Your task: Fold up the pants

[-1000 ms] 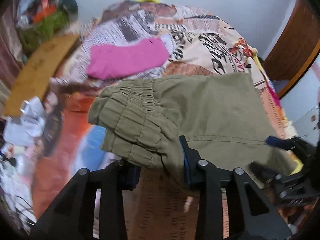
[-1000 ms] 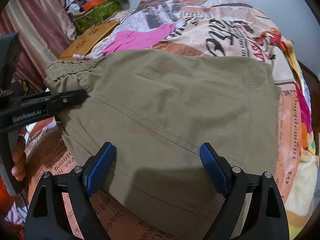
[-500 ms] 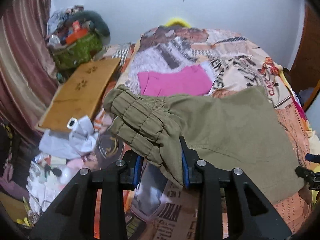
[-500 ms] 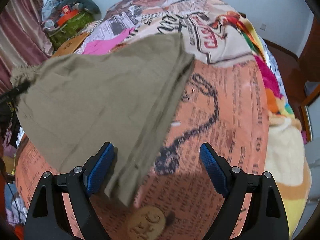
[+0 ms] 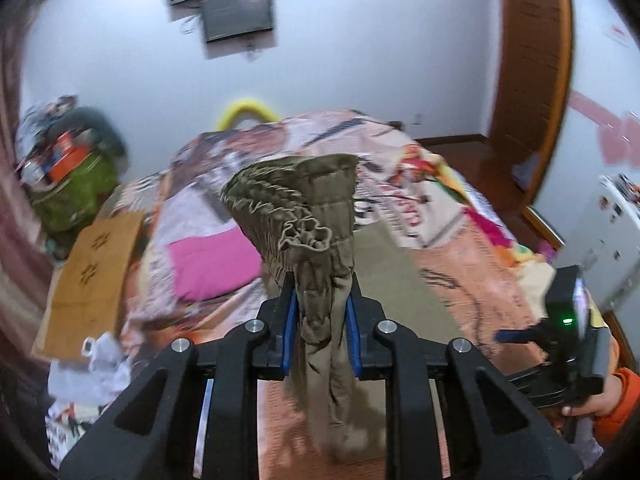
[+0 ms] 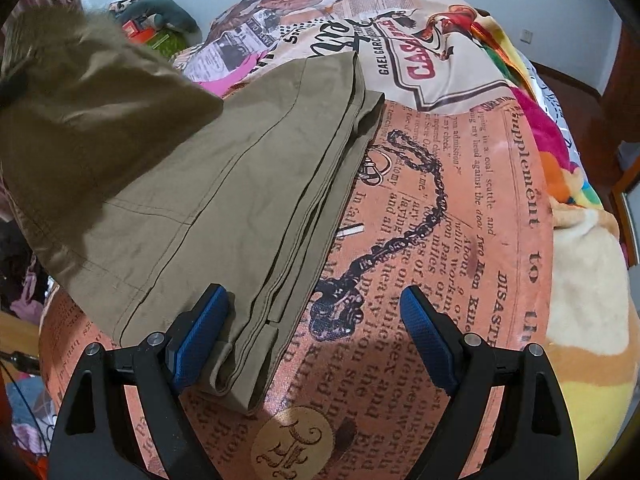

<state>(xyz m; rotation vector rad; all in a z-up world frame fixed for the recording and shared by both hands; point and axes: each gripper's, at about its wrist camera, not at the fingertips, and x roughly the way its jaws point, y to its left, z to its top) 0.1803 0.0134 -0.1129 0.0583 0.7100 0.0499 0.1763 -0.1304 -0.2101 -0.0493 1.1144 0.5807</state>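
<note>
Pinching the waistband, the left gripper (image 5: 320,312) lifts the pants (image 5: 304,216) off the bed (image 6: 460,220), probably to fold them over. The right gripper (image 6: 312,334) gapes wide beside the hems, holding nothing.

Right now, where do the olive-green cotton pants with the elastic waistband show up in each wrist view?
Left wrist view: the olive-green cotton pants sit centre frame, waistband bunched up and pinched in the closed jaws of the left gripper.
Right wrist view: they fill the left half, legs flat on the bed, one edge by the open right gripper.
Shared landmark: the pink folded cloth behind them.
</note>
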